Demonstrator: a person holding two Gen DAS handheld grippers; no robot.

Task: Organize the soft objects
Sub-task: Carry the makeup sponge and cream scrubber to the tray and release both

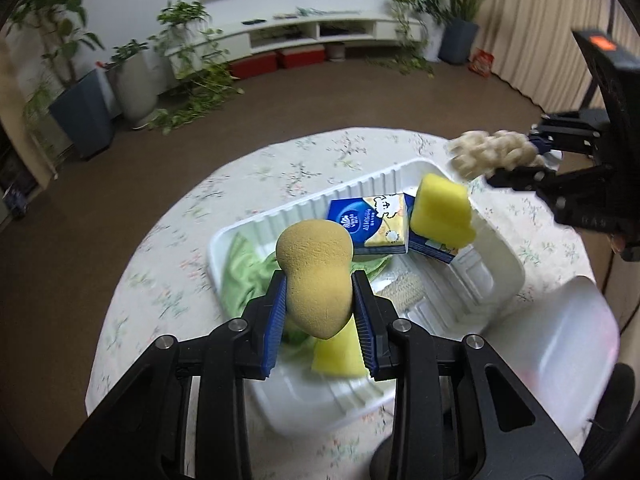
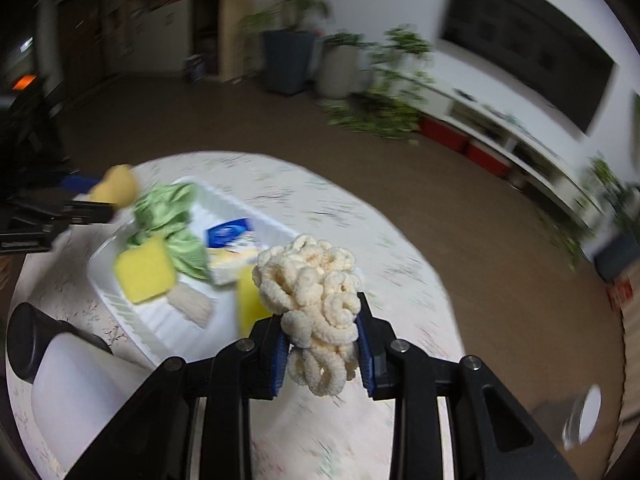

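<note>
Fingers of left gripper [image 1: 320,308] clamp tan sponge [image 1: 314,280] at its waist above white tray [image 1: 500,264]; right gripper [image 2: 322,350] clamps cream chenille bundle [image 2: 314,292]. Both judged light, compressible. Tray holds green cloth [image 1: 244,272], tissue packs [image 1: 370,226], yellow sponges [image 1: 440,216].

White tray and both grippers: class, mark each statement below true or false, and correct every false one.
1. The left gripper holds a tan makeup sponge. True.
2. The right gripper is open. False: it is shut on a cream scrunchie.
3. A green cloth lies in the white tray. True.
4. The tray holds one yellow sponge. False: two show, one at the far end, one nearer.
</note>
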